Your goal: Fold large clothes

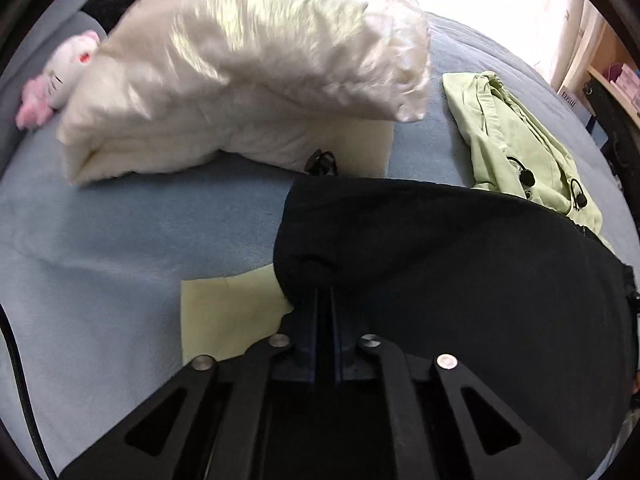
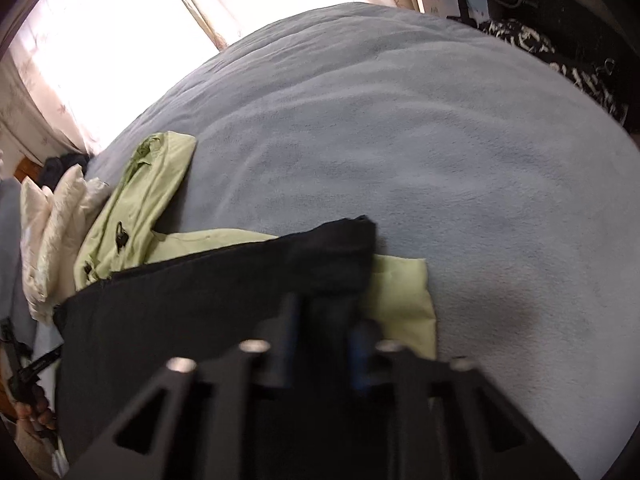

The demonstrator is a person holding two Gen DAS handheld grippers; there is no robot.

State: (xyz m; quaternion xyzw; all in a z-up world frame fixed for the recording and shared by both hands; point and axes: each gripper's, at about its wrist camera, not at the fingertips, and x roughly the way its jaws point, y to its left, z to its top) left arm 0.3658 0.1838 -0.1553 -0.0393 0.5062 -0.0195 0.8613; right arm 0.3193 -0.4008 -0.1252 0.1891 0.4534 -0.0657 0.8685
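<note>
A large black garment [image 1: 460, 272] lies across the blue bed, over a pale green garment [image 1: 228, 312]. My left gripper [image 1: 326, 296] is at its left edge, jaws shut on a fold of the black cloth. In the right wrist view the same black garment [image 2: 208, 300] runs off to the left, with the pale green garment [image 2: 404, 292] showing underneath. My right gripper [image 2: 326, 320] is shut on the black cloth near its right corner, which bunches between the blue-padded fingers [image 2: 290, 328].
The blue fleece blanket [image 2: 420, 152] covers the bed. A folded white puffy jacket [image 1: 248, 80] and a pink and white plush toy [image 1: 60, 76] lie at the far side. A light green jacket [image 1: 516, 140] lies to the right. Bright curtains [image 2: 100, 48] hang behind.
</note>
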